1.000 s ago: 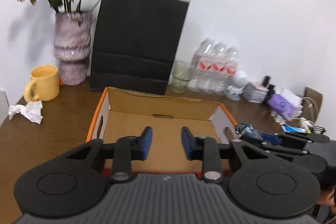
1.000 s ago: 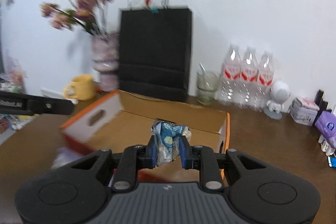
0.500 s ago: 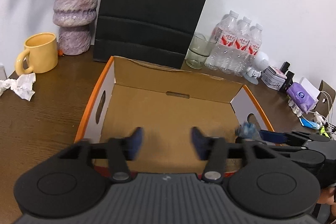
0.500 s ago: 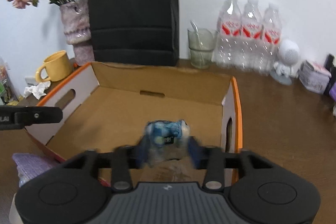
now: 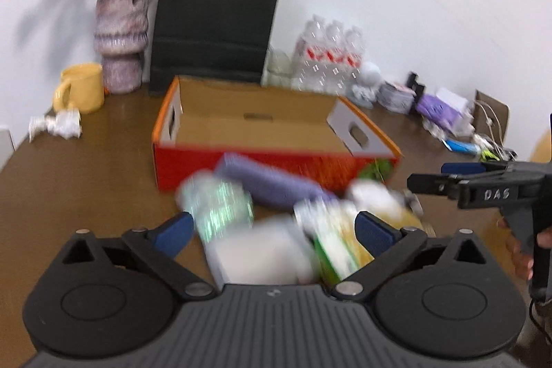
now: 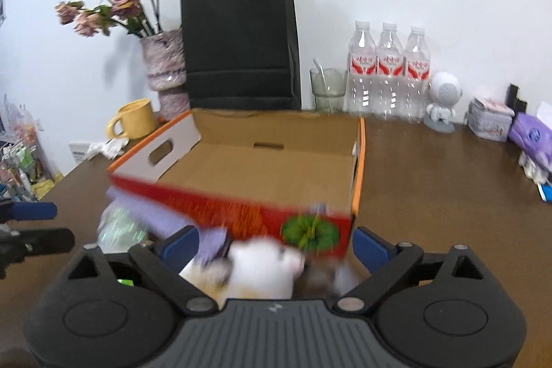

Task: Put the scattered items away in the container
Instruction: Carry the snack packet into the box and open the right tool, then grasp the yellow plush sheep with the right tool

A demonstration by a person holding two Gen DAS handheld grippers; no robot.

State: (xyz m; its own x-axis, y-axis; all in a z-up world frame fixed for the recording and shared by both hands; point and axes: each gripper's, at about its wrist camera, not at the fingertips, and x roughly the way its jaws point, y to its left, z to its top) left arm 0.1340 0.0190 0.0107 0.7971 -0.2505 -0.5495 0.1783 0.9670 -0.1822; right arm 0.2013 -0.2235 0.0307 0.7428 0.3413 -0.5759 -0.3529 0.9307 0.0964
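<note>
The cardboard box point(image 5: 276, 157) with orange rim and red front stands mid-table; it also shows in the right wrist view point(image 6: 357, 161). Its visible floor looks bare. A blurred pile lies in front of it: a purple packet point(image 5: 272, 180), a green-and-clear wrapper point(image 5: 217, 207), a white packet point(image 5: 262, 254), a green-and-yellow packet point(image 5: 334, 244). My left gripper point(image 5: 272, 231) is open above the pile. My right gripper point(image 6: 274, 245) is open over a white item point(image 6: 262, 268) by the box's front wall. It also shows in the left wrist view point(image 5: 462, 176).
At the back stand a black paper bag point(image 5: 214, 23), a vase of dried flowers point(image 5: 119, 37), a yellow mug point(image 5: 81, 87), a glass point(image 6: 327, 88), water bottles point(image 6: 390, 71) and a small white figure point(image 6: 443, 99). Crumpled paper point(image 5: 55, 125) lies at left. Small items point(image 5: 445, 107) crowd the right.
Both grippers have pulled back from over the box to its near side and have opened wide. The blue wrapper has left the right gripper. The pile in front is now in view.
</note>
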